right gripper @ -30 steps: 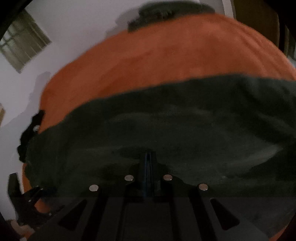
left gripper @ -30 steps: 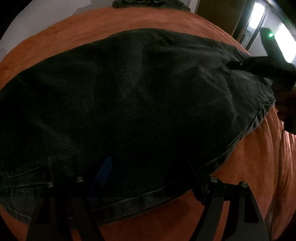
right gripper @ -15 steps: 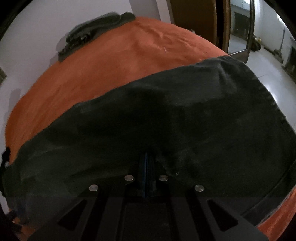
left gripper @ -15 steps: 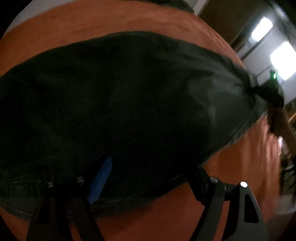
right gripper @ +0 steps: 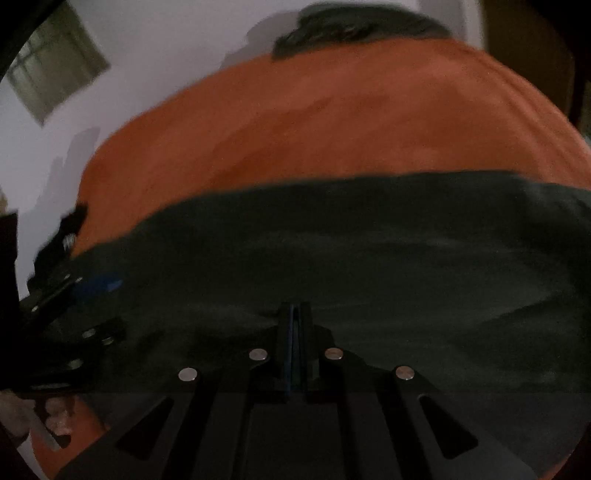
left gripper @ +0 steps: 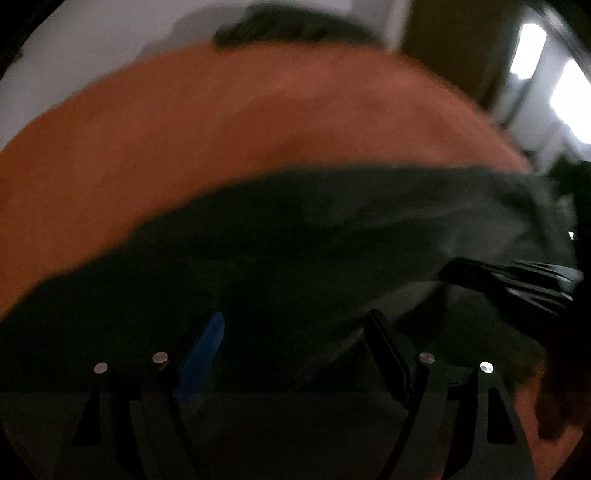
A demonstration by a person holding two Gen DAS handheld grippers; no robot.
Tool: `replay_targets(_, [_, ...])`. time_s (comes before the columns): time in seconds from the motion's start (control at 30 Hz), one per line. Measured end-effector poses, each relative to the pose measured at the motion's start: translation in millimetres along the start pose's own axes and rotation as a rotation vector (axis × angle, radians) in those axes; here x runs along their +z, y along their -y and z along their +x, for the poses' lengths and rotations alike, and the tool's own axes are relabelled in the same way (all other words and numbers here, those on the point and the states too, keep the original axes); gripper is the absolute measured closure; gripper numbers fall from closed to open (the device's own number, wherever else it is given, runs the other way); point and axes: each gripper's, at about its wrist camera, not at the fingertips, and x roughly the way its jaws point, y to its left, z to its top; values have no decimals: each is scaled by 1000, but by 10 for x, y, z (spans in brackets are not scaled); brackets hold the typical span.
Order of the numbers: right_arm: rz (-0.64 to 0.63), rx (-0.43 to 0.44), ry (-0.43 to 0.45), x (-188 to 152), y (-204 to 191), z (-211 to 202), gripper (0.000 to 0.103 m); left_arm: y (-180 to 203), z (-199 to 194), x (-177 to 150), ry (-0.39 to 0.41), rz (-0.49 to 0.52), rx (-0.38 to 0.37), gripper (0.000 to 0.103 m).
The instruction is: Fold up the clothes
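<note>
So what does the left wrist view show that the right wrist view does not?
Only the left wrist view: the left gripper from behind, jaws wide open over the dark garment, one blue pad showing, and bright windows at the upper right.

Only the right wrist view: the right gripper from behind, jaws shut, and a barred window at the upper left.

Both: the garment lying on the orange cover, a dark pile at the far edge, and the other gripper at one side.
</note>
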Motion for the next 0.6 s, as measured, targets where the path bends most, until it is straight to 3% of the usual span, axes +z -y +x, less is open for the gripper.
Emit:
replay_targets(0.07, [23, -14, -25, -20, 33, 180, 103, 75, 135, 9, 1, 7, 14, 23])
replay_targets(0.13, [61, 9, -35, 26, 84, 159, 103, 72, -10, 15, 21, 25, 16, 23])
replay_targets(0.27, [13, -25, 58, 230, 55, -87, 103, -90, -253, 144, 103, -31, -2, 23])
replay_targets(0.3, [-8, -42, 69, 280, 47, -89, 103, -150, -222, 166, 91, -44, 2, 23])
replay_targets(0.4, [28, -41, -1, 366, 195, 191, 103, -297, 65, 192, 8, -70, 8, 24])
replay_targets(0.5, [5, -22, 1, 327, 246, 108, 103, -178, 86, 178, 34, -39, 22, 23])
replay_targets(0.57, [-73, -127, 83, 330, 310, -141, 99, -53, 86, 189, 34, 7, 59, 23])
replay_targets(0.6, [-90, -165, 111, 360, 374, -217, 90, -9, 121, 215, 32, 18, 70, 23])
